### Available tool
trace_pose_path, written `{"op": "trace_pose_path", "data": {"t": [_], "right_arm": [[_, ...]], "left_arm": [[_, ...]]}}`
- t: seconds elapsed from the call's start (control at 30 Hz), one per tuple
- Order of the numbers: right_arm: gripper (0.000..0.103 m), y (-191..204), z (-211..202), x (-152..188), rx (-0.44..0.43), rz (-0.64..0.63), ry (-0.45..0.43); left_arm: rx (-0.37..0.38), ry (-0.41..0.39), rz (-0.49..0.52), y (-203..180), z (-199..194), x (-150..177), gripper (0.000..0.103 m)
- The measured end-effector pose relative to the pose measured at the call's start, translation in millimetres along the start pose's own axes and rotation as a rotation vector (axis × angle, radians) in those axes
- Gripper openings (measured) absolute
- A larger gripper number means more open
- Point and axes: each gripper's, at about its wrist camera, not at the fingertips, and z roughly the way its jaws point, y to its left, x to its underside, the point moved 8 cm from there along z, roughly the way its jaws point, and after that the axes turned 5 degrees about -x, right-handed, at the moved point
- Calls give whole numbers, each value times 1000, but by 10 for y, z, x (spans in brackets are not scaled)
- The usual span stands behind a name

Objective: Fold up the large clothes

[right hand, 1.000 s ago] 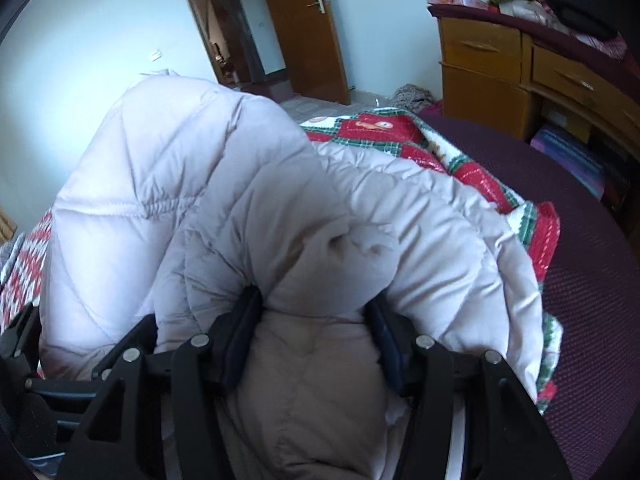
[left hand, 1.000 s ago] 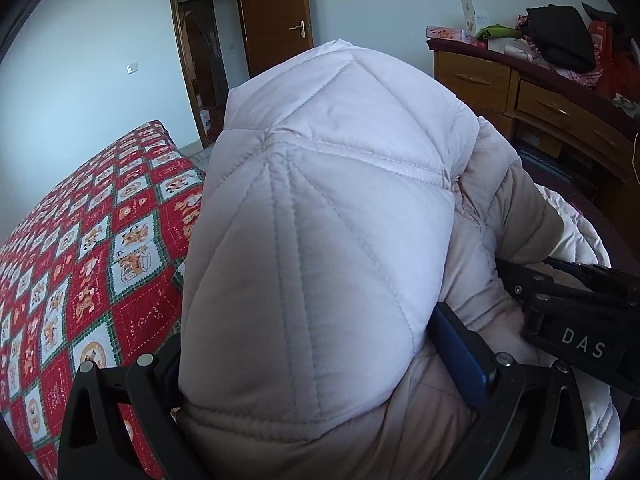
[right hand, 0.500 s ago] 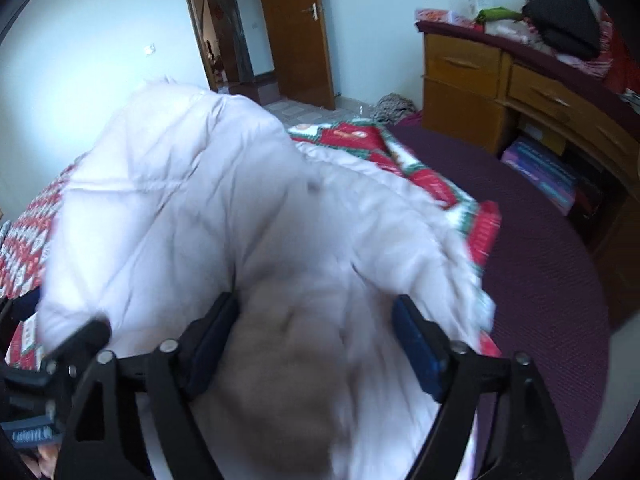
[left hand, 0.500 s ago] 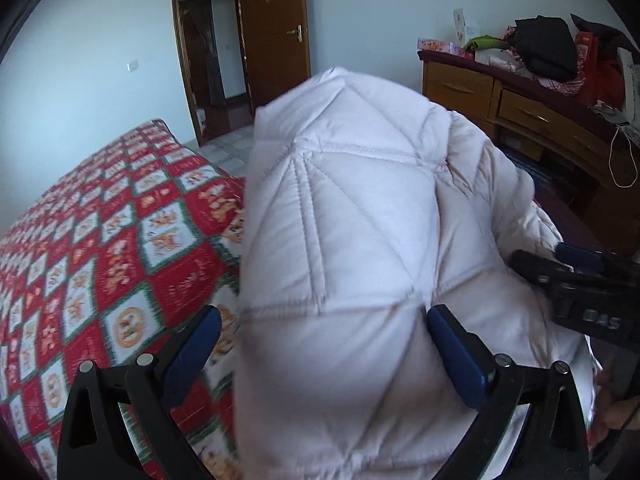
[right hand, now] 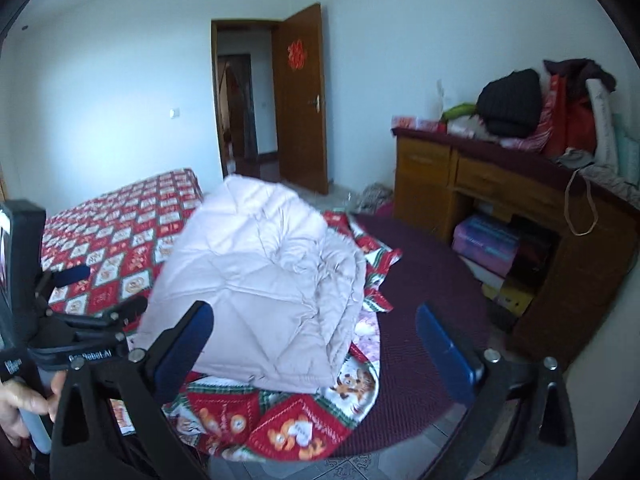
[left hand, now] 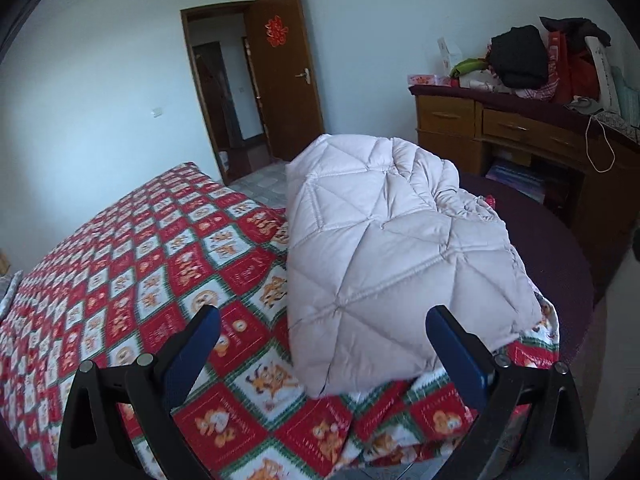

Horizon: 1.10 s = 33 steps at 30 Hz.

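A pale pink quilted jacket (left hand: 380,240) lies folded in a thick bundle on the near right corner of the red patterned bedspread (left hand: 140,260). My left gripper (left hand: 324,344) is open, held back above the bundle's near edge and not touching it. In the right wrist view the jacket (right hand: 260,280) sits ahead and a little left. My right gripper (right hand: 314,332) stands wide with its jaws opening, and nothing is pressed between the pads. The left gripper (right hand: 102,290) shows at the left edge there, held by a hand (right hand: 24,404).
A wooden dresser (left hand: 500,132) piled with clothes and bags stands at the right wall. A dark purple surface (right hand: 420,280) extends beyond the bedspread's corner. An open door (left hand: 288,72) is at the back. The bedspread (right hand: 120,220) stretches away to the left.
Both grippers were shut on the jacket a second ago. They have opened, let it go and drawn back and up. The jacket now rests folded on the bed.
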Motion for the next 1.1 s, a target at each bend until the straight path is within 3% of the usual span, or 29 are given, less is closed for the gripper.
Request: {"op": "trace_pose_path", "data": {"t": [0.23,0.57,0.67,0.8,1.1], "right_arm": [[103,305,-405,-9,-60,9,-62],[103,570,-1016,31,-32,-89,-152],[103,553,-1190,-27,-4,-78,-216],[103,554,-1231,-54,-36,-29,-256],[103,593,-1011,90,-89,29,-189]], "left_arm": [[-183,-41,-26,257,-654,165,102],[-105,-141,-93,347,-1432,175,102],[-98,-180,-110,350,-1661,153,102],[-125,-233,-123,393,-1893,142,102],[-136,-242,-125,416,-2001,175,102]]}}
